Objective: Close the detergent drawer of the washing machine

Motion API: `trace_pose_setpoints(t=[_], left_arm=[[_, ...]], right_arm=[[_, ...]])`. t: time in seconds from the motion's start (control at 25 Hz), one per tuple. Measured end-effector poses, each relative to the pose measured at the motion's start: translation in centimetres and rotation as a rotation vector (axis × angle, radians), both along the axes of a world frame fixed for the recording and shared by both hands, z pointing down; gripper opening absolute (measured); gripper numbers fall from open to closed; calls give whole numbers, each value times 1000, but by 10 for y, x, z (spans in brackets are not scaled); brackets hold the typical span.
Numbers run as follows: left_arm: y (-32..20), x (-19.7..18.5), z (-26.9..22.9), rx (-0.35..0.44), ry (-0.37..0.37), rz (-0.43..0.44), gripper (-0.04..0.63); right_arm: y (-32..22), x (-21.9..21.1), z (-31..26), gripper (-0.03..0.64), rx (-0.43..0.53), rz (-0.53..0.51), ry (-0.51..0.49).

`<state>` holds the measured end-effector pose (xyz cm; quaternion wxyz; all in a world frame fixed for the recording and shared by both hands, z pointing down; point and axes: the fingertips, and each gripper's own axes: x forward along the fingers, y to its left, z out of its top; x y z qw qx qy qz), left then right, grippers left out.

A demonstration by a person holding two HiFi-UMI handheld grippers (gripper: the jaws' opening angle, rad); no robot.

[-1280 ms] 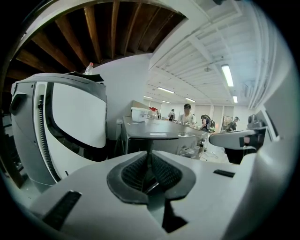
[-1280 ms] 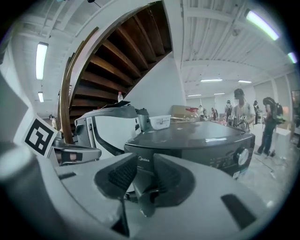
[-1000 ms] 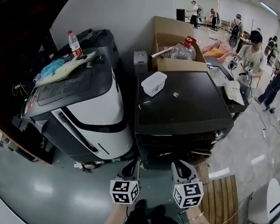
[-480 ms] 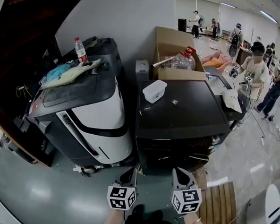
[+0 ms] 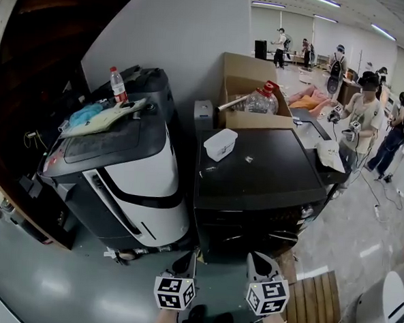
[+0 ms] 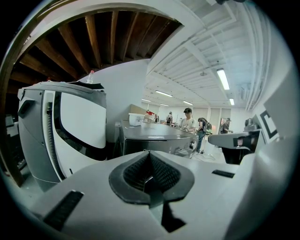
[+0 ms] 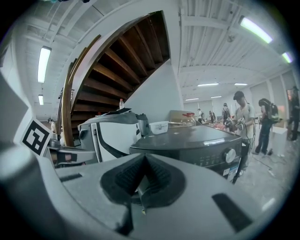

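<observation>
The black washing machine (image 5: 256, 174) stands in the middle of the head view, its dark control band (image 5: 253, 218) facing me. Its dial (image 7: 229, 155) shows in the right gripper view. The detergent drawer's position along that band is too dark to make out. My left gripper (image 5: 184, 260) and right gripper (image 5: 259, 260) hang side by side just in front of the machine, apart from it. The left gripper's (image 6: 150, 161) jaws are shut with nothing between them. The right gripper's (image 7: 143, 164) jaws are also shut and hold nothing.
A white-and-black machine (image 5: 140, 167) stands to the left, with a water bottle (image 5: 117, 85) and cloth (image 5: 102, 114) on top. A white plastic box (image 5: 220, 143) sits on the washer's lid. Behind it is a cardboard box (image 5: 250, 92). A wooden pallet (image 5: 316, 301) lies right; people (image 5: 358, 112) stand beyond.
The right gripper's jaws have come together, and the left's have closed the last bit. Both grippers sit slightly lower in the head view, a little farther from the washer.
</observation>
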<state>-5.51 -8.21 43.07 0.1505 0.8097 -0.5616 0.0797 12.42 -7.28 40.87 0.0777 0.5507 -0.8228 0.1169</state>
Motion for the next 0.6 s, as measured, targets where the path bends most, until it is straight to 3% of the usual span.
trace_pose_setpoints(t=[0.6], left_arm=[[2, -2, 9, -27, -14, -23, -5]], right_arm=[[-2, 2, 7, 2, -29, -7, 44]])
